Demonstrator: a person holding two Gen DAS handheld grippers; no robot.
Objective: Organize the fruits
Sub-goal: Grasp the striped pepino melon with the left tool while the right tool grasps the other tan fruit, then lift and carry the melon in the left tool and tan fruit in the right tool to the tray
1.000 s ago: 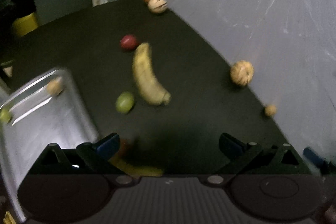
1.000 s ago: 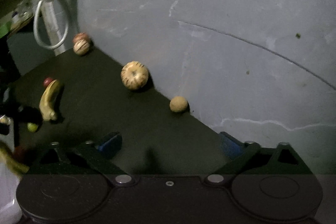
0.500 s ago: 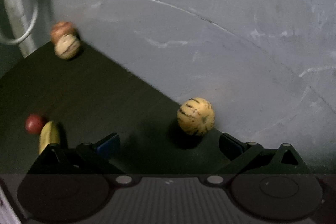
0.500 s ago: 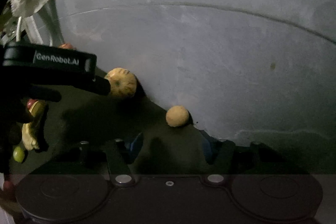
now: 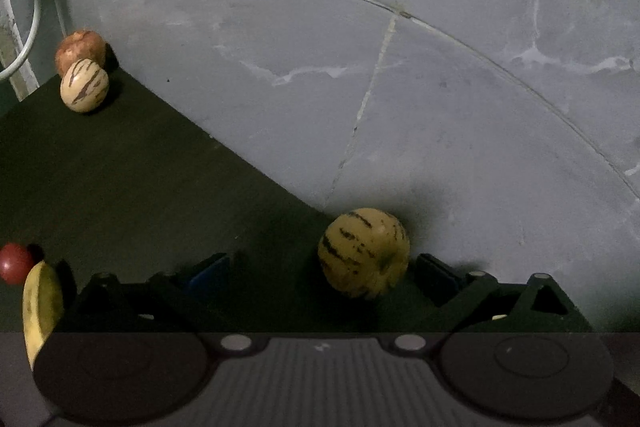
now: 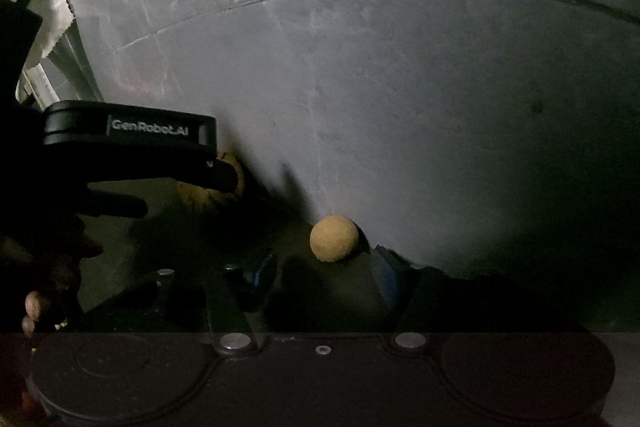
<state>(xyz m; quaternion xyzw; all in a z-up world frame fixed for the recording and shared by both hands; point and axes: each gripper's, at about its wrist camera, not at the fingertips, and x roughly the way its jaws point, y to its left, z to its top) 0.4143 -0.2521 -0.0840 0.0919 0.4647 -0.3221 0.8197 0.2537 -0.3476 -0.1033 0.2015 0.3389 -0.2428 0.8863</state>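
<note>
while i watch through the left wrist camera, my left gripper [image 5: 322, 269] stands spread wide, its jaws having just eased in a little, and the yellow striped melon [image 5: 364, 253] sits between them at the edge of the dark table [image 5: 120, 179], nearer the right finger, with neither pad pressing on it. beyond the table edge lies the grey tiled floor [image 5: 400, 87]. far back at the table's corner a pale striped fruit [image 5: 84, 85] touches a reddish-brown fruit [image 5: 80, 51] behind it. at the left edge of that view i see a small red fruit [image 5: 15, 263] just beside the tip of a banana [image 5: 41, 307]. through the right wrist camera, my right gripper [image 6: 320, 277] has just been closing; its jaws stand partway in, and the small tan ball-like fruit [image 6: 334, 237] rests on the table edge just ahead of the blue pads, apart from both as far as i can tell in this dim light. in the same view the black body of the other gripper reaches in from the left, covering most of the melon, and a person's fingers [image 6: 34, 307] show at the lower left.
</note>
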